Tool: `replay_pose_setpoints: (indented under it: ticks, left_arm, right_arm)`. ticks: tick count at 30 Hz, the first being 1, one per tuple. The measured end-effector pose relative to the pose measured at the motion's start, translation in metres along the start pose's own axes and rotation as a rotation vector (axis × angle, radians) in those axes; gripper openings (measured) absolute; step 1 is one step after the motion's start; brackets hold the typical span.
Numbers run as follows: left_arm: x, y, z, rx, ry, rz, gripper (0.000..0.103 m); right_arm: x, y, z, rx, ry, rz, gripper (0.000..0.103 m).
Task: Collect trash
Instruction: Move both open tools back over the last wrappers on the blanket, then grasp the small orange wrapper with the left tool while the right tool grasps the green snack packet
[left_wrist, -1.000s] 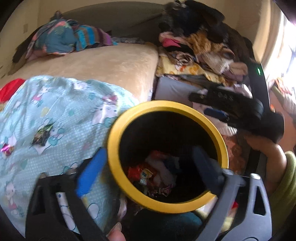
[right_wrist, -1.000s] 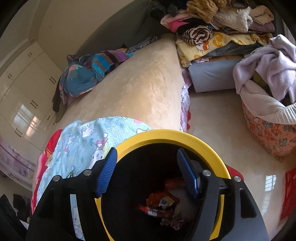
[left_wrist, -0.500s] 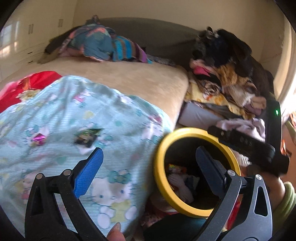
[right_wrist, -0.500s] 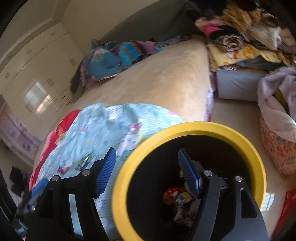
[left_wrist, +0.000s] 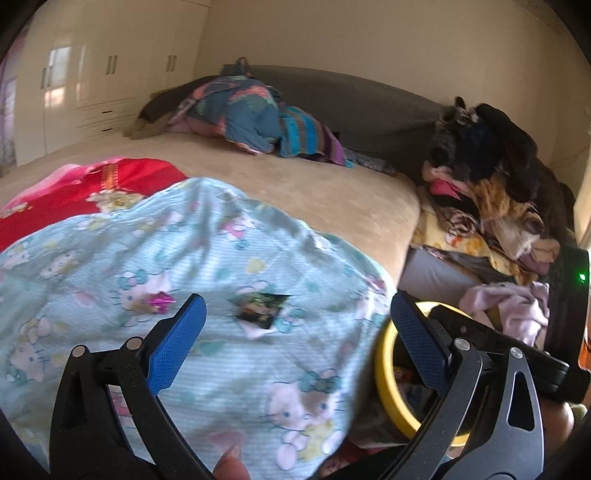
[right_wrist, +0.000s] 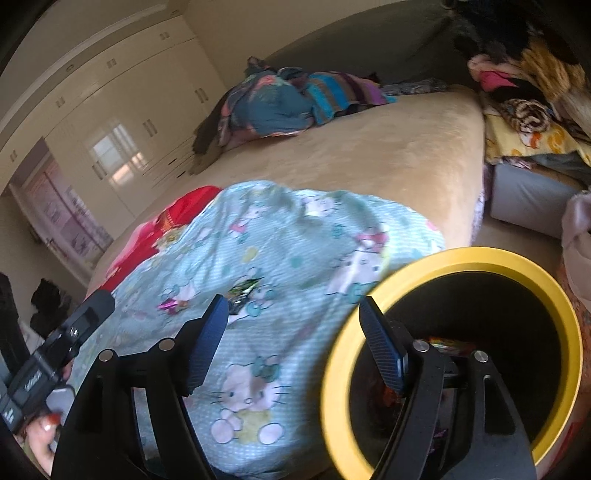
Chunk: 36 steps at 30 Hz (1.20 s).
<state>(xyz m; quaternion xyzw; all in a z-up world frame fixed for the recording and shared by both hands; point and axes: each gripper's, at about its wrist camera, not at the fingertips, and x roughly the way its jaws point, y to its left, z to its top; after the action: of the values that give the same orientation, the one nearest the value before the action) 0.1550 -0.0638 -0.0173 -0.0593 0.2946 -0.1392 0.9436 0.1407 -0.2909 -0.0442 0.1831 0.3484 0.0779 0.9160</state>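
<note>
Two wrappers (left_wrist: 263, 309) on blanket (left_wrist: 221, 369)

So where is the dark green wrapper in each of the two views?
Left wrist: dark green wrapper lies just below picture centre, on the light blue cartoon blanket.
Right wrist: wrapper lies left of centre, on the same blanket.
Shared landmark: yellow-rimmed bin, to the wrapper's right in both.

both wrist views look down across the bed (left_wrist: 332, 192) — sharing blanket (left_wrist: 221, 258) and bin (right_wrist: 443, 258), close below.
</note>
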Motion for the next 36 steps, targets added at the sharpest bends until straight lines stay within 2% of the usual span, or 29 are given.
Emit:
replay_pose_setpoints:
  ticks: [12,19,33,35,36]
  left_arm:
    - [-0.006,0.077,-0.003,-0.12,-0.006,0.118,0.092]
    - [0.006,0.114,-0.008,-0.177,0.019,0.175,0.092]
    - [0.072,0.153,-0.018,-0.298,0.132,0.154,0.092]
    - [0.08,0.158,-0.02,-0.318,0.136,0.179,0.084]
    - [0.085,0.159,-0.02,-0.326,0.147,0.188,0.075]
  right_arm:
    - [0.04,0.051,0.002,-0.093,0.042,0.044,0.071]
    - [0.081,0.077,0.002,-0.129,0.086,0.049,0.071]
    - [0.164,0.077,0.0,-0.076,0.197,0.0,0.071]
    - [0.175,0.072,-0.001,-0.044,0.215,0.012,0.068]
    - [0.18,0.07,-0.001,-0.028,0.226,0.018,0.066]
